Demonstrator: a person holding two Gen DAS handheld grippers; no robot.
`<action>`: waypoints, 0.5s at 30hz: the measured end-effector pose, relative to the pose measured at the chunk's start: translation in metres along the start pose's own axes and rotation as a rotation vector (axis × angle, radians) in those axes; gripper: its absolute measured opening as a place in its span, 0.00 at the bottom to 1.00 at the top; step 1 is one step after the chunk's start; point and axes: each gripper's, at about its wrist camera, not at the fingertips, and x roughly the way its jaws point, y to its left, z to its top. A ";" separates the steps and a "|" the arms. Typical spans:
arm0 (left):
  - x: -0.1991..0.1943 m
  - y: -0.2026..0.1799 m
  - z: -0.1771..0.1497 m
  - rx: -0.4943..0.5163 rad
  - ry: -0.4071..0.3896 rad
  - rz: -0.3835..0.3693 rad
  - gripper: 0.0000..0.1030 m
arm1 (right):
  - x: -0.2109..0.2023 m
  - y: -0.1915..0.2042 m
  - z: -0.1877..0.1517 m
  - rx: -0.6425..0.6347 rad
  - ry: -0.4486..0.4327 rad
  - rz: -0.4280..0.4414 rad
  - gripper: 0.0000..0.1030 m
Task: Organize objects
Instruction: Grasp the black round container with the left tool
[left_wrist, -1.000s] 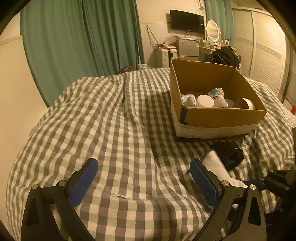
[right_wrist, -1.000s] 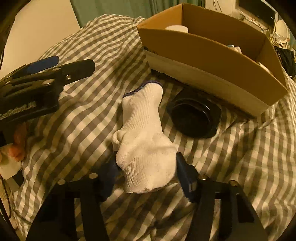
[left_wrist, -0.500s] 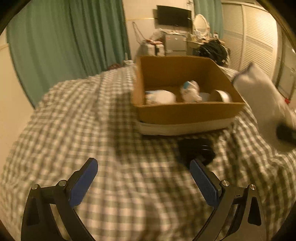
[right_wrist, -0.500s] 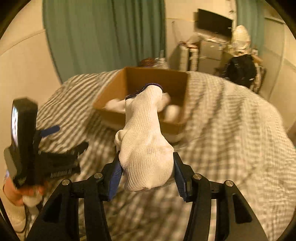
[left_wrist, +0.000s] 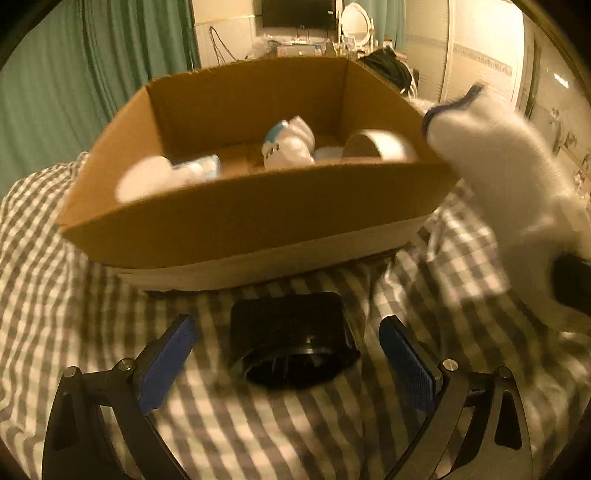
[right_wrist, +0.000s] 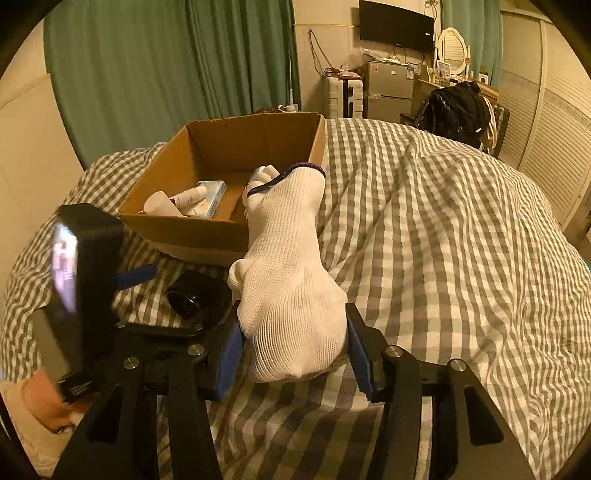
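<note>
My right gripper (right_wrist: 291, 354) clamps white knit glove (right_wrist: 288, 280), raised toward open cardboard box (right_wrist: 192, 229) for drop-in. My left gripper (left_wrist: 288, 347) spread wide, straddling black round lens cap (left_wrist: 291, 343), ready to grab.

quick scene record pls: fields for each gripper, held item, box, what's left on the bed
right gripper: jaws shut on the white glove, held up off the bed, cuff pointing toward the box
left gripper: jaws open, empty, straddling the black round object without touching it
cardboard box: open top, sitting on the checkered bedcover
box contents: tissue pack, tube, tape roll, small white-and-blue item
left on bed: black round object, just in front of the box
glove status: not yet in box
</note>
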 end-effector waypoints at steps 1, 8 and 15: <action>0.006 -0.001 0.000 0.003 0.015 0.005 0.98 | 0.000 0.001 -0.001 0.000 -0.002 0.001 0.49; 0.013 0.004 -0.007 -0.031 0.070 -0.010 0.78 | 0.004 0.005 -0.004 -0.007 0.007 -0.011 0.49; -0.022 0.006 -0.018 -0.031 0.070 0.022 0.78 | -0.004 0.016 -0.008 -0.027 -0.009 -0.066 0.49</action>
